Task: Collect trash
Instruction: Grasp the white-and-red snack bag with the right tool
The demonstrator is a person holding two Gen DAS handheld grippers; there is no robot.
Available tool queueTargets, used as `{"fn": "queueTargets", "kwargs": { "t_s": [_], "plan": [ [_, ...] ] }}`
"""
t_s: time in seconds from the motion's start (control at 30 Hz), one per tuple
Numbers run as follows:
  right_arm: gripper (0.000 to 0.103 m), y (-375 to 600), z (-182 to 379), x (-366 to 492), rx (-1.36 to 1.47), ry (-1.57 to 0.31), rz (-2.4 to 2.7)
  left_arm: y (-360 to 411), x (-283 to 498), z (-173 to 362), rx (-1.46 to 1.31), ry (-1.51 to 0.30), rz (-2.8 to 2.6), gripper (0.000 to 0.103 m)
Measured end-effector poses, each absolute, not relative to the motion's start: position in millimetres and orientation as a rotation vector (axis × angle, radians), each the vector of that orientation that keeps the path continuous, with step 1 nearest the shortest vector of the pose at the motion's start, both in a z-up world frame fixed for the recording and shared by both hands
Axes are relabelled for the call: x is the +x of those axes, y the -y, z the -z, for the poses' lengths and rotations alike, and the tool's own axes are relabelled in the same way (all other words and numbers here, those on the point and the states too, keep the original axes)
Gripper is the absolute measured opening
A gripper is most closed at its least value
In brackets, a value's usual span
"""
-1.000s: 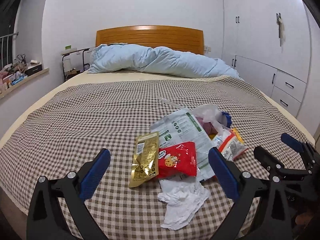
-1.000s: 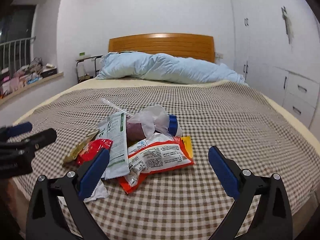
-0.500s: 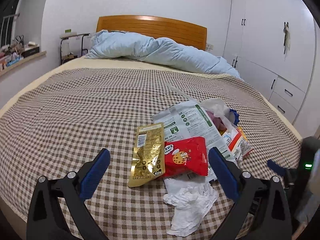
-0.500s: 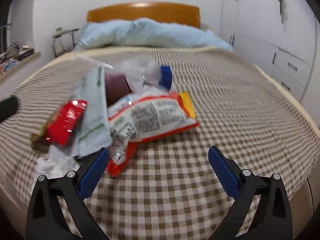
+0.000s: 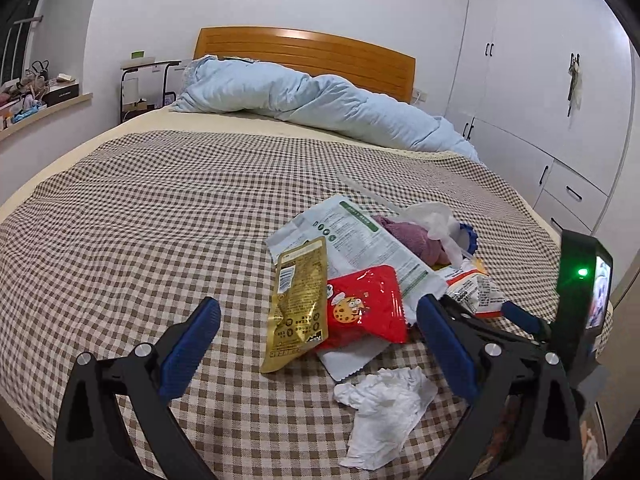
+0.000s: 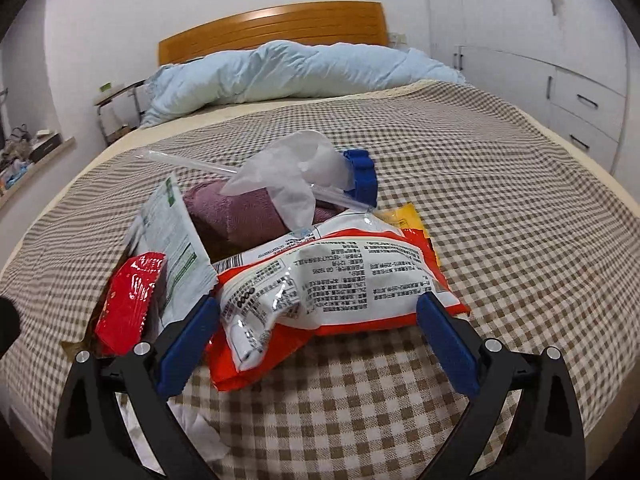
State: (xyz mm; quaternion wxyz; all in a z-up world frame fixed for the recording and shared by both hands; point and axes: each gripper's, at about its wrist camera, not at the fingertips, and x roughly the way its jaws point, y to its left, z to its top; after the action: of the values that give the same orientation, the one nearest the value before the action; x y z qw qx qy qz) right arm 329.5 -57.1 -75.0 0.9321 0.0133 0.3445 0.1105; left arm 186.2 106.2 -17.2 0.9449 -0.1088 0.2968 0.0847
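Right claw nearer orange packet

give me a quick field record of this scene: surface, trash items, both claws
surface: bed with checked cover
trash pile: gold pouch, red cookie packet, white-green bag, orange-white snack bag, crumpled tissue, clear straw, white plastic bag
other: purple cloth in the pile
left claw: open, empty, facing gold pouch and cookie packet
right claw: open, jaws either side of the snack bag's near end, not closed
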Motion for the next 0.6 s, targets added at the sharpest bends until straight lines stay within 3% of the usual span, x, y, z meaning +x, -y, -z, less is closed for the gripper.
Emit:
{"fn": "queueTargets", "kwargs": {
  "t_s": [0.47, 0.5, 0.53, 0.57, 0.6],
  "plan": [
    [0.095, 64, 93, 341, 0.197, -0.797, -0.084, -116, 179, 7, -0.25, -0.587, -0.172, 0.095],
    [0.085, 66, 92, 339, 0.19, -0.793, -0.094, -116, 179, 6, -0.251, -0.586, -0.171, 0.095],
    [0.068, 69, 91, 337, 0.181, -0.789, -0.102, -116, 179, 6, -0.251, -0.586, -0.172, 0.095],
    [0.044, 71, 90, 335, 0.169, -0.786, -0.094, -116, 179, 5, -0.25, -0.586, -0.171, 0.095],
    [0.042, 77, 89, 331, 0.171, -0.776, -0.104, -117, 179, 6, -0.25, -0.586, -0.17, 0.095]
  ]
}}
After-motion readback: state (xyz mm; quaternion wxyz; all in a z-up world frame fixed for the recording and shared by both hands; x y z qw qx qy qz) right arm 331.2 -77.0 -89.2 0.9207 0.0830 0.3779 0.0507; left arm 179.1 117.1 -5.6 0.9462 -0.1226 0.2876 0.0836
